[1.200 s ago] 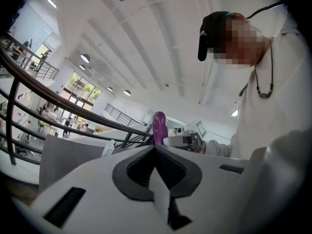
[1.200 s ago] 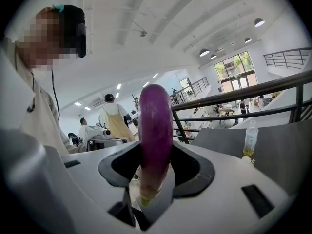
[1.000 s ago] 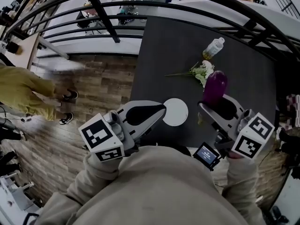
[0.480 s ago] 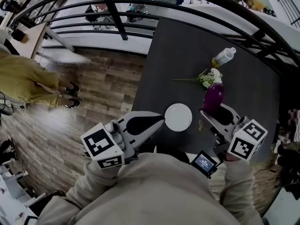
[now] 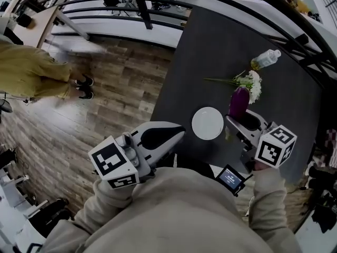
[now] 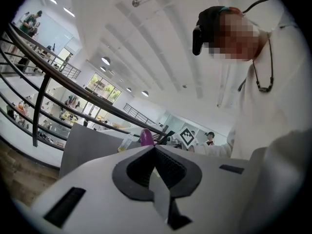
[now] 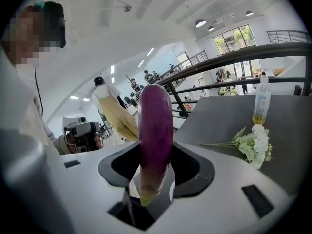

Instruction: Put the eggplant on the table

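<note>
The purple eggplant (image 5: 238,103) stands upright with my right gripper (image 5: 240,119) shut on its lower, stem end, over the dark table (image 5: 210,46) just right of a white plate (image 5: 207,123). In the right gripper view the eggplant (image 7: 155,130) rises between the two pads of the right gripper (image 7: 155,167), green stem end lowest. My left gripper (image 5: 180,133) hangs at the table's near-left edge, shut with nothing in it. In the left gripper view the left gripper (image 6: 155,148) has its tips together, and the eggplant (image 6: 146,137) shows beyond them.
A bunch of white flowers (image 5: 246,81) and a small bottle of yellowish liquid (image 5: 266,59) lie on the table behind the eggplant. A black railing (image 5: 142,4) runs along the far side. A person in yellow (image 5: 29,73) stands on the wooden floor at left.
My right gripper has sunk toward the table with the eggplant still in it. The left gripper has dropped slightly, still shut.
</note>
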### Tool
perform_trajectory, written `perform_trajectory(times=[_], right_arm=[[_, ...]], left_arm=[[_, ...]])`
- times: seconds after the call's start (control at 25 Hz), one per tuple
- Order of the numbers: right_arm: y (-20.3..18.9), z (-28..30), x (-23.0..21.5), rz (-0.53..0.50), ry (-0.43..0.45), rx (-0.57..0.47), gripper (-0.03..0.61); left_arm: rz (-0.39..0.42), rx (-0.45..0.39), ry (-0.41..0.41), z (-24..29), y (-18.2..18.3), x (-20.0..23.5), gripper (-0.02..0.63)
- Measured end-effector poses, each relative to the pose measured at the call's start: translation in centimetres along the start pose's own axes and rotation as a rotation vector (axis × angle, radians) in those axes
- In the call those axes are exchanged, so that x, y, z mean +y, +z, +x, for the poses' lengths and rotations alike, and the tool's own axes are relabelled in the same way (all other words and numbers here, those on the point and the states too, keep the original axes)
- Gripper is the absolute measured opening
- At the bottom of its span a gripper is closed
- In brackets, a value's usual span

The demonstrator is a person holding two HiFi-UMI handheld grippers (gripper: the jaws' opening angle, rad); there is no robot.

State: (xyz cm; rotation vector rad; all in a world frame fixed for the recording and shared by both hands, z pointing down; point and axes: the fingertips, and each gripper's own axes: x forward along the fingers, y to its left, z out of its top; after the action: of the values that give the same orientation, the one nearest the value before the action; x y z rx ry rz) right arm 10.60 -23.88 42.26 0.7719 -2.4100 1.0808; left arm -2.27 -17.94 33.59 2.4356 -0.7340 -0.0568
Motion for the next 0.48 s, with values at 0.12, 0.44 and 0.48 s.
perform_trajectory(times=[0.12,0.44,0.48], right_arm=[[-1.1,1.2,-0.6,-0.005,-0.014,0.045,0.196],[-4.0,3.9,-2.7,0.037,-0.028,0.124,0.196],[-4.4,4.2,-3.0,0.045,-0.034,0.132,0.196]], left_arm=[[-0.014,-0.001,0.016,-0.6,-0.5,0.3,0.005],[0.011,0.021,0.043,-1.5,-1.9,0.5,0.005],[0.010,0.022,0.046,-1.5,-2.0,0.5,0.005]])
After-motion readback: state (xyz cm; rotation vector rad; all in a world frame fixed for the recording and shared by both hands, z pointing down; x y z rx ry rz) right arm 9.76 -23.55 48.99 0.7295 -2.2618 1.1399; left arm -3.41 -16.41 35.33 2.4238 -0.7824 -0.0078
